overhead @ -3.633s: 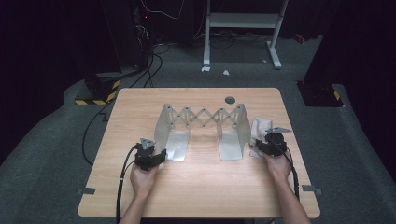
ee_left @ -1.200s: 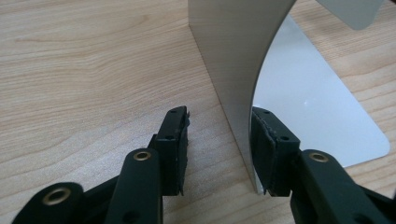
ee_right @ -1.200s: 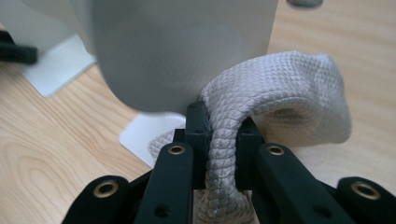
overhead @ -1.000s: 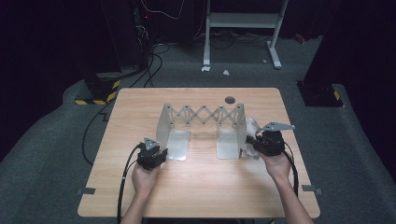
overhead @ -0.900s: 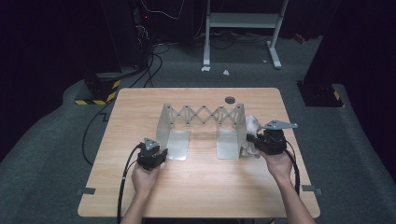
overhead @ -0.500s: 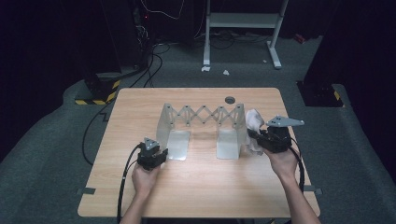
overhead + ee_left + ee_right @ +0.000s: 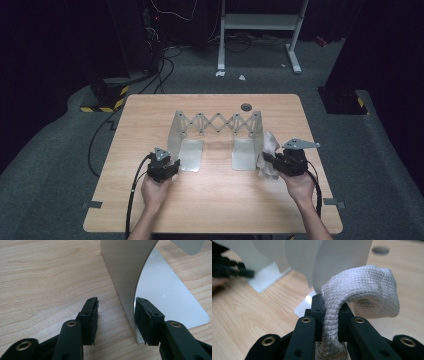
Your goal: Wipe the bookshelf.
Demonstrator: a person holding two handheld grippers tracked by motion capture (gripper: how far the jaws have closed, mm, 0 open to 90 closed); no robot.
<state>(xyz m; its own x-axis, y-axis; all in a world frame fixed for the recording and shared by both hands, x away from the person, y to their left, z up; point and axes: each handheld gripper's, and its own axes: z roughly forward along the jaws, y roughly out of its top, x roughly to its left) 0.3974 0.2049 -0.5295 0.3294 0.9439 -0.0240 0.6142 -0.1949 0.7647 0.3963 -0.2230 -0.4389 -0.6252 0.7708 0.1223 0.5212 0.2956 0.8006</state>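
A metal folding rack (image 7: 217,122) with a scissor lattice stands mid-table on two upright end plates. My left gripper (image 7: 173,165) (image 7: 117,302) straddles the near edge of the left end plate (image 7: 125,265). Its jaws have just been opening and stand open, with the plate between them and a gap on one side. My right gripper (image 7: 265,159) (image 7: 331,305) is shut on a white textured cloth (image 7: 367,285) (image 7: 270,145). The cloth lies against the outer face of the right end plate (image 7: 347,255) (image 7: 255,131).
The wooden table (image 7: 215,200) has a round hole (image 7: 245,107) near its far edge and tape marks at its near corners. Black cables trail from both grippers towards the person. On the dark floor beyond are cables and a white stand (image 7: 260,22).
My right gripper has shifted a little towards the near edge along the right end plate, taking the cloth with it. The left hand has kept its place.
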